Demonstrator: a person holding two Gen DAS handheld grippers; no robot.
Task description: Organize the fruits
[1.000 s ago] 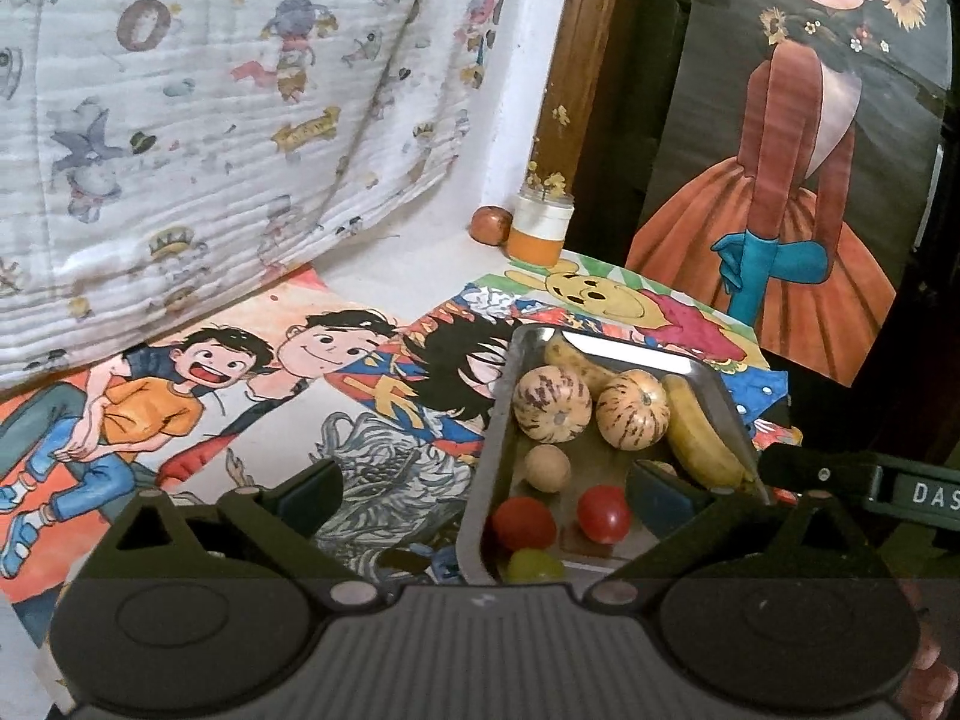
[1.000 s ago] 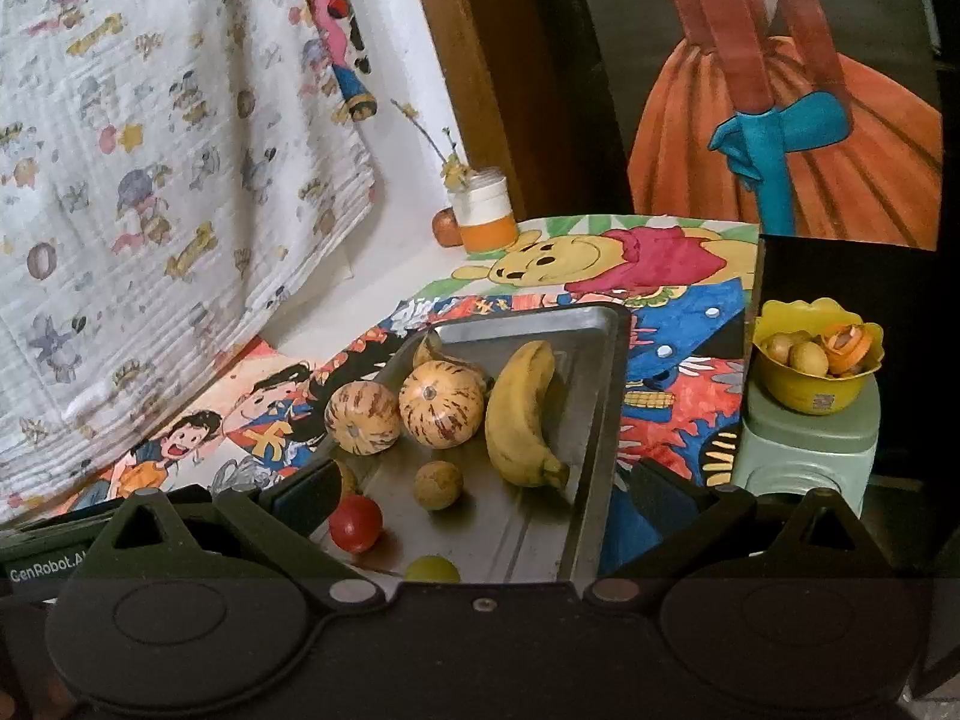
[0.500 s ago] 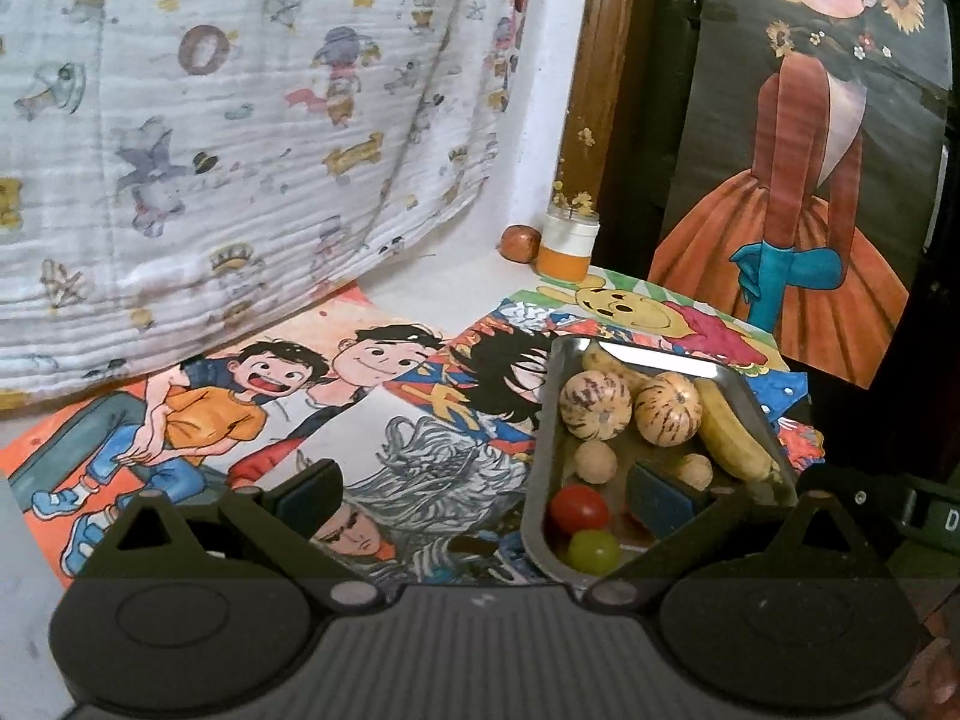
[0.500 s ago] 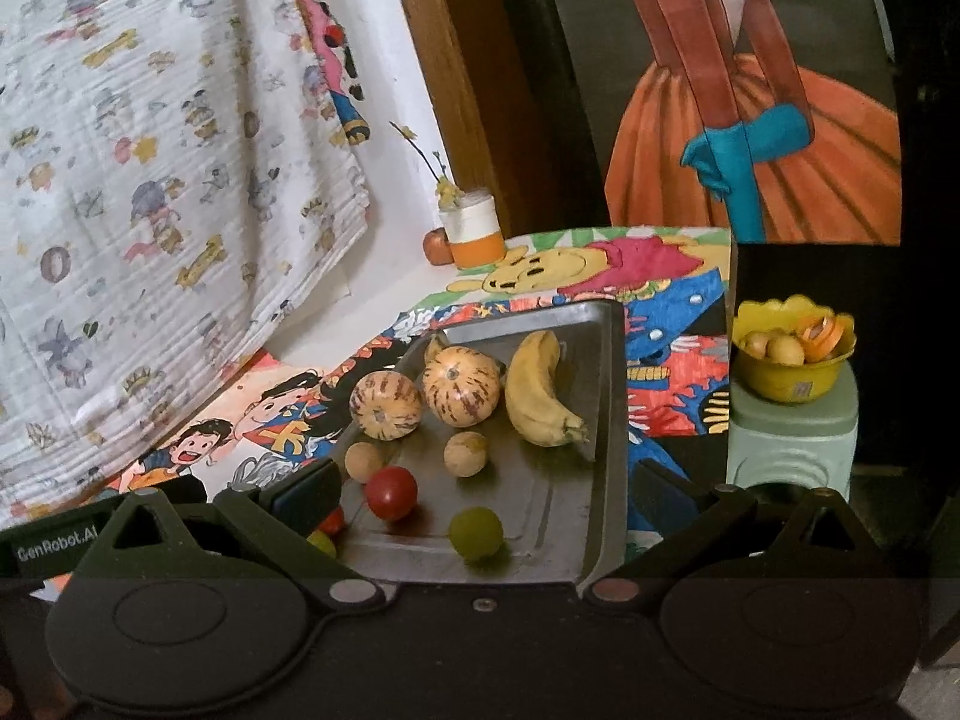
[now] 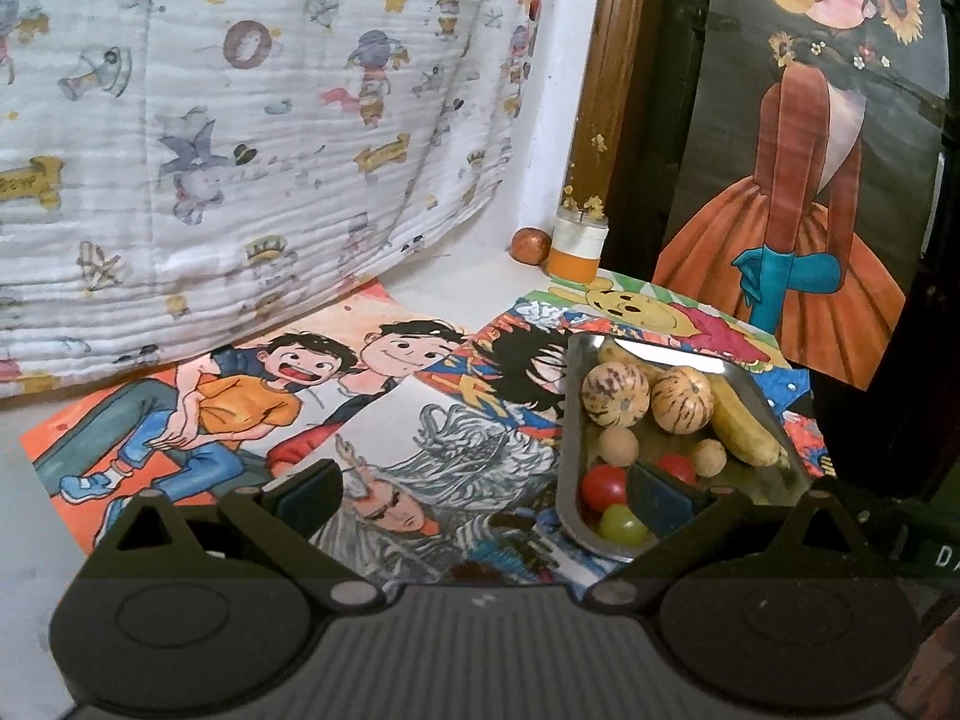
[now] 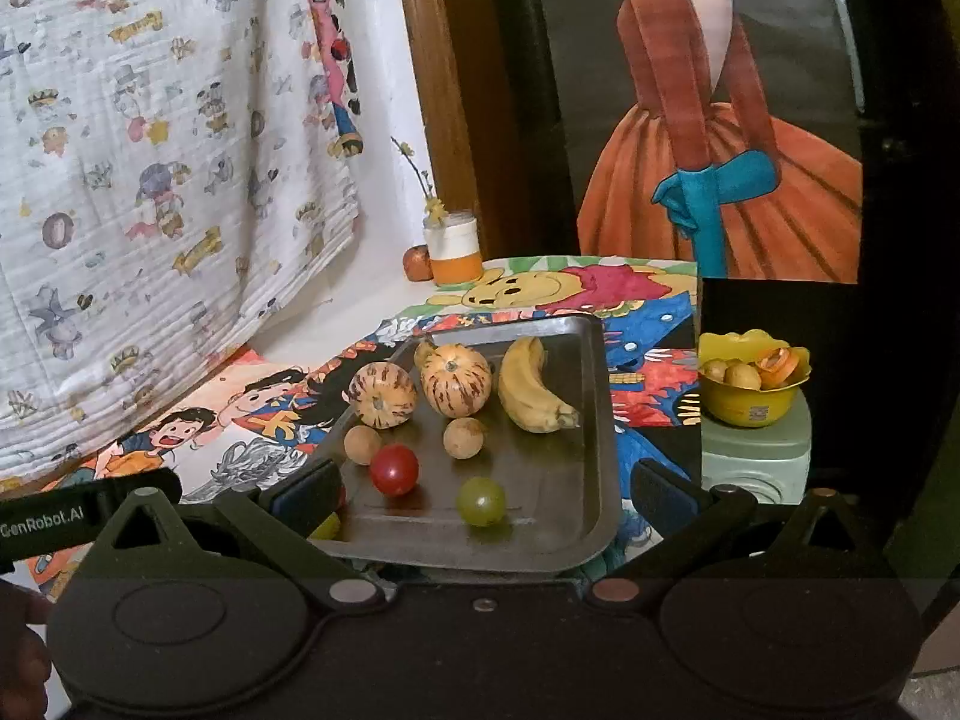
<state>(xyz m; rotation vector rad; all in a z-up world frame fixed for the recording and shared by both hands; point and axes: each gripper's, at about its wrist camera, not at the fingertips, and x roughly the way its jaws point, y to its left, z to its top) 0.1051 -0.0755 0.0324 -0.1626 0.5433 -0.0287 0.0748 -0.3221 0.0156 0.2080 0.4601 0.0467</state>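
Observation:
A metal tray (image 6: 594, 468) holds two striped melons (image 6: 383, 393), a banana (image 6: 528, 385), two small brown fruits (image 6: 463, 437), red tomatoes (image 6: 393, 469) and a green grape (image 6: 480, 500). The tray also shows at the right of the left wrist view (image 5: 570, 420), with a melon (image 5: 615, 393) and banana (image 5: 738, 420) in it. My right gripper (image 6: 483, 495) is open and empty, just in front of the tray's near edge. My left gripper (image 5: 483, 495) is open and empty, to the left of the tray over the drawings.
A yellow bowl (image 6: 750, 390) of fruit stands on a green stool (image 6: 753, 462) to the right of the table. A jar (image 6: 455, 252) and a round fruit (image 6: 417, 262) stand at the back by the wall. A printed cloth (image 5: 240, 120) hangs on the left.
Both grippers have pulled back and up from the tray, so more of the table shows. The fruits on the tray have not moved.

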